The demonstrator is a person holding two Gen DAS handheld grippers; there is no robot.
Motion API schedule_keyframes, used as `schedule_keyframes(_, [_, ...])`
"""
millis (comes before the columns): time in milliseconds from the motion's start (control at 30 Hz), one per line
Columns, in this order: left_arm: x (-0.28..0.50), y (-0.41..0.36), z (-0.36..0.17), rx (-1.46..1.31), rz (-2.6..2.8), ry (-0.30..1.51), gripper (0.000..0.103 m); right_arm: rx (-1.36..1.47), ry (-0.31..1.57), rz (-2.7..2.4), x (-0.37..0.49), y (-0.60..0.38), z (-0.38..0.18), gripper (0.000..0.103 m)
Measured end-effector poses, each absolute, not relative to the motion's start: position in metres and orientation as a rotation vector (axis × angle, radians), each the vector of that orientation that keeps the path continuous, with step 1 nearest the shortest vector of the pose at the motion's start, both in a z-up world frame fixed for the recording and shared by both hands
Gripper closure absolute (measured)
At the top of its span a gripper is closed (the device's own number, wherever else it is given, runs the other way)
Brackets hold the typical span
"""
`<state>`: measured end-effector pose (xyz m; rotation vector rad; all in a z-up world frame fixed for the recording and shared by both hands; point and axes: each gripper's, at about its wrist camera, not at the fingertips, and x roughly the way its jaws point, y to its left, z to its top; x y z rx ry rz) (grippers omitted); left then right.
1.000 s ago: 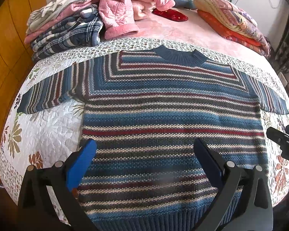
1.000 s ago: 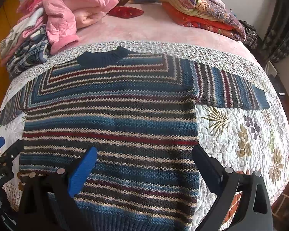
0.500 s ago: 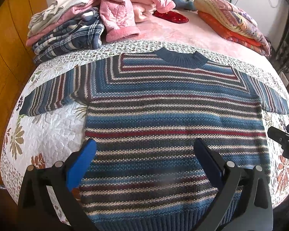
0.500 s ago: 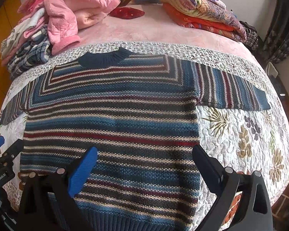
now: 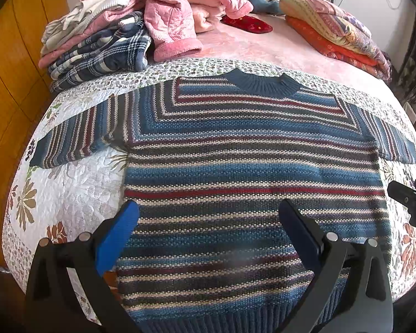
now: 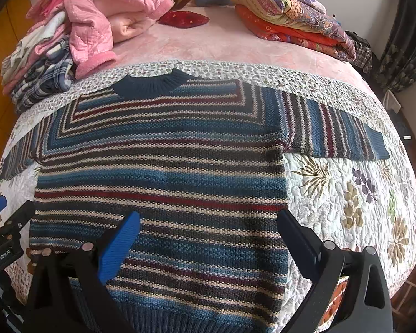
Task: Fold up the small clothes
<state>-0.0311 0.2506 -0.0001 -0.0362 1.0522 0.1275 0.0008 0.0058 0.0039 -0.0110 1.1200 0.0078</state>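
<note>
A striped knit sweater (image 5: 249,161) in blue, grey, cream and red lies flat on the floral quilt (image 5: 69,194), navy collar away from me and both sleeves spread out. In the right wrist view the same sweater (image 6: 163,172) fills the middle, its right sleeve (image 6: 335,136) stretched toward the bed's right side. My left gripper (image 5: 208,216) hovers open over the lower left half of the sweater, holding nothing. My right gripper (image 6: 208,224) hovers open over the lower right half, also holding nothing. Each gripper's tip shows at the edge of the other's view.
A heap of pink, white and plaid clothes (image 5: 119,33) sits at the back left of the bed. Folded orange and patterned blankets (image 5: 335,33) lie at the back right, with a small red cushion (image 5: 246,23) between them. A wooden panel (image 5: 11,69) borders the left.
Both grippers have drifted slightly back and to the left over the sweater, so the scene sits a little lower and further right in the views. The sweater has not moved.
</note>
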Motion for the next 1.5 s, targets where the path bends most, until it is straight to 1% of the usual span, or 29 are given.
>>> schedule_keyframes(1233, [-0.032,0.252,-0.002,-0.028,0.132,1.052,0.003,-0.008,1.115,0.013,0.003,0.01,0.008,0.004])
schedule_keyframes(1500, [-0.02,0.246,-0.008,-0.006,0.144,1.07,0.003,-0.067,1.058,-0.022,0.026,-0.011,0.014,0.004])
